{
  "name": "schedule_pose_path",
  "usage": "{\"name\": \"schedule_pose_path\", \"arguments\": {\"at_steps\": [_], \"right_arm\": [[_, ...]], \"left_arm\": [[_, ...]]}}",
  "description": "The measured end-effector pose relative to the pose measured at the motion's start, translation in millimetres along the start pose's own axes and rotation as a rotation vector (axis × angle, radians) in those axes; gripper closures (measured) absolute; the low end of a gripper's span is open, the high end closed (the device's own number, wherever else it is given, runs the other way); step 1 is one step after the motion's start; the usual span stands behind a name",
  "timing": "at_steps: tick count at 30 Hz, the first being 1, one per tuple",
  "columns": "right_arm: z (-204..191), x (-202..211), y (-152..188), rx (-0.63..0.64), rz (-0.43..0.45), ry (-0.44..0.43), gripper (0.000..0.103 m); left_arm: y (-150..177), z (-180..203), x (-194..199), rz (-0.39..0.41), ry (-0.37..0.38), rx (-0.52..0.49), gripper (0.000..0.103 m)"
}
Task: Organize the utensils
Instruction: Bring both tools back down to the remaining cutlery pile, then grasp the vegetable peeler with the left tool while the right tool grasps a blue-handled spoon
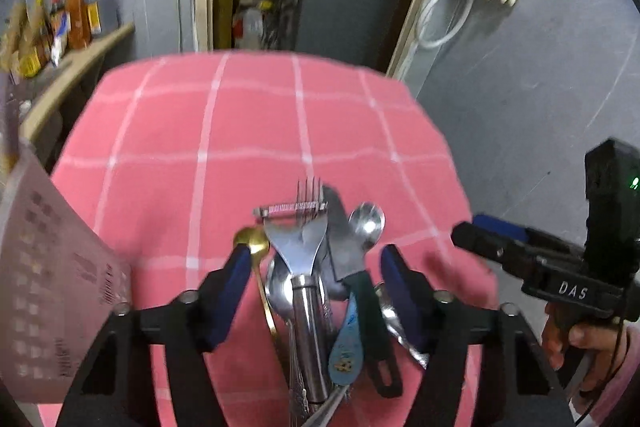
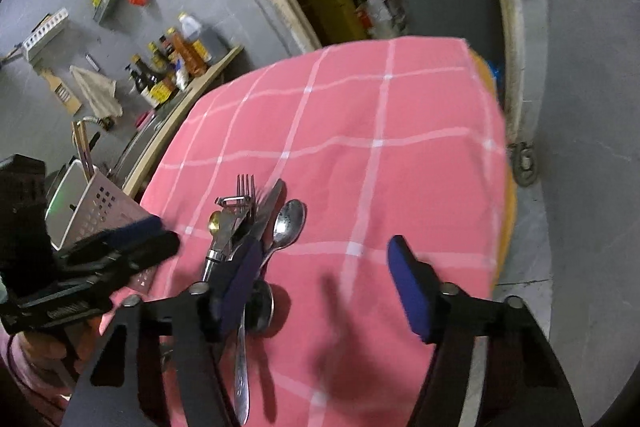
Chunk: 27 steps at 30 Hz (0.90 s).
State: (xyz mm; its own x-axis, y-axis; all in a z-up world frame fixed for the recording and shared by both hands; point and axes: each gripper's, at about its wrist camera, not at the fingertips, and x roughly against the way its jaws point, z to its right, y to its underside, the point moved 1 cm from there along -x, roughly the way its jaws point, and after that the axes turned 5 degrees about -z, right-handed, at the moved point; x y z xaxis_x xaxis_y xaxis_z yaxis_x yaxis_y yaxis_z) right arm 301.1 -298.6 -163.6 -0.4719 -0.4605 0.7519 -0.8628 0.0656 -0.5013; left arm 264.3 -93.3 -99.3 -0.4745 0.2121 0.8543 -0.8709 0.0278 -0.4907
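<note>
Utensil pile [image 1: 320, 279] between the parted left tongs [image 1: 316, 283], unclamped, left of the parted, empty right tongs [image 2: 326, 279], perforated holder [image 2: 106, 211] beyond the left tongs, contents unclear

The pink checked tablecloth [image 1: 256, 131] lies bare from the utensil pile [image 1: 316, 287] out to its far edge at twelve o'clock, and bare again toward two o'clock in the right wrist view. The pile itself, with peeler [image 1: 296, 227], fork [image 1: 310, 191], knife [image 1: 340, 235] and spoons, fills the lane between the left gripper [image 1: 316, 259] and its blue pads. At nine o'clock a perforated caddy [image 1: 48, 287] stands close against the left pad's side. At three o'clock the right gripper [image 1: 488, 235] hangs over the cloth's edge, its jaws [image 2: 324, 267] apart over empty cloth beside the pile.
</note>
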Motion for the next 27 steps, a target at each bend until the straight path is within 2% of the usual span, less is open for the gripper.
{"name": "schedule_pose_path", "arguments": {"at_steps": [1, 6, 9, 17, 20, 21, 23, 24, 27], "right_arm": [[-2.0, -8.4, -2.4, 0.008, -0.017, -0.012, 0.053], [-10.4, -37.4, -14.9, 0.055, -0.069, -0.044, 0.060], [-16.4, -54.3, -22.2, 0.091, -0.106, -0.048, 0.069], [-28.9, -78.7, -34.8, 0.168, -0.174, -0.033, 0.072], [-36.2, -80.7, -35.3, 0.188, -0.181, -0.010, 0.074], [-35.3, -80.0, -35.3, 0.194, -0.184, -0.003, 0.078], [-36.5, -78.7, -34.7, 0.198, -0.184, 0.016, 0.092], [-38.3, -78.5, -33.8, 0.193, -0.191, 0.006, 0.096], [-33.8, -77.9, -31.3, 0.172, -0.198, -0.011, 0.096]], "left_arm": [[0.7, -0.5, -6.5, -0.023, -0.004, 0.005, 0.051], [2.5, -5.2, -31.8, -0.118, -0.005, 0.028, 0.062], [3.2, -6.5, -42.6, -0.159, -0.004, 0.045, 0.068], [5.3, -5.7, -54.5, -0.208, 0.024, 0.051, 0.072], [1.3, -3.7, -57.1, -0.220, 0.034, 0.050, 0.078], [0.7, -4.2, -58.0, -0.224, 0.043, 0.056, 0.082], [-1.6, -4.9, -60.2, -0.230, 0.053, 0.066, 0.083], [-1.3, -5.5, -60.7, -0.232, 0.053, 0.065, 0.083], [-1.9, -6.7, -60.6, -0.238, 0.068, 0.075, 0.085]]}}
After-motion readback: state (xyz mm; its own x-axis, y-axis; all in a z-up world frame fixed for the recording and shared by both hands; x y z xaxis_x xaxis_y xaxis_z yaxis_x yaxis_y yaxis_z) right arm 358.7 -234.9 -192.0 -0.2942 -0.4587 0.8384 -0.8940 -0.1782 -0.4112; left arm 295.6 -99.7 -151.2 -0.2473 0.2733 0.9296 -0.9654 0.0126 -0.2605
